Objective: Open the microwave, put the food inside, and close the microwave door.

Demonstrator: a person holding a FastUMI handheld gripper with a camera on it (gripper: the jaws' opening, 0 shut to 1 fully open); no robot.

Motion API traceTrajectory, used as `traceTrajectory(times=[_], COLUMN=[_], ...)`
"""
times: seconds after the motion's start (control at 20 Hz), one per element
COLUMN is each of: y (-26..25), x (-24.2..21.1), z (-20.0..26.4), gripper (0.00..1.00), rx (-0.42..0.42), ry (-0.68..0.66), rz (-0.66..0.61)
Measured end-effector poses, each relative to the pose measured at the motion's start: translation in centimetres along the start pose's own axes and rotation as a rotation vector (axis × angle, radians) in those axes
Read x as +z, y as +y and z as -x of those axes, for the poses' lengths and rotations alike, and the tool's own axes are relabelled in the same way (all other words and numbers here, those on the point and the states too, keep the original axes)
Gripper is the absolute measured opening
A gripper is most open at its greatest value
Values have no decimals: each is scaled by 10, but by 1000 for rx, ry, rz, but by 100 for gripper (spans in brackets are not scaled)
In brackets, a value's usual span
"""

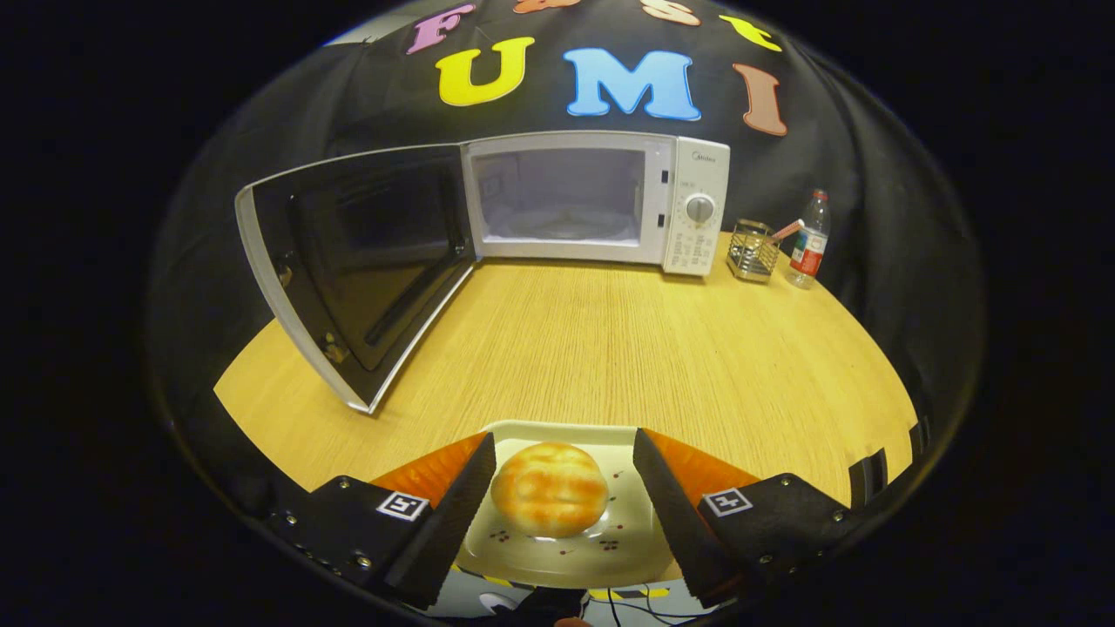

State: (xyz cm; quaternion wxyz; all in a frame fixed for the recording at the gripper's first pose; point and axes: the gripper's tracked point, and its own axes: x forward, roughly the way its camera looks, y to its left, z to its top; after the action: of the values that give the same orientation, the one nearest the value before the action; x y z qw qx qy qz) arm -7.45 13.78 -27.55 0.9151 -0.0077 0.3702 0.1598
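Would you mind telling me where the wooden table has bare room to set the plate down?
Bare wood runs from the white microwave to the cream plate with the bun, which the open gripper flanks. Crowded: the open door, and the wire holder beside the clear bottle.

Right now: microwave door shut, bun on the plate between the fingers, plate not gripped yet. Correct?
Not quite. The microwave door is swung wide open, its cavity showing, as the gripper view shows. The rest holds: the bun sits on the plate between the gripper fingers, which stand open on either side, not pressing on the plate.
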Motion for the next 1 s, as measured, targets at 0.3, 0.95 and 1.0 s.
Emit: traceTrajectory(times=[0.3, 0.95, 1.0], y=[8, -3, -5], x=[-36, 81, 95], z=[-17, -23, -25], gripper=[99, 75, 75], rx=[41, 126, 130], ry=[140, -45, -66], rz=[-7, -143, -151])
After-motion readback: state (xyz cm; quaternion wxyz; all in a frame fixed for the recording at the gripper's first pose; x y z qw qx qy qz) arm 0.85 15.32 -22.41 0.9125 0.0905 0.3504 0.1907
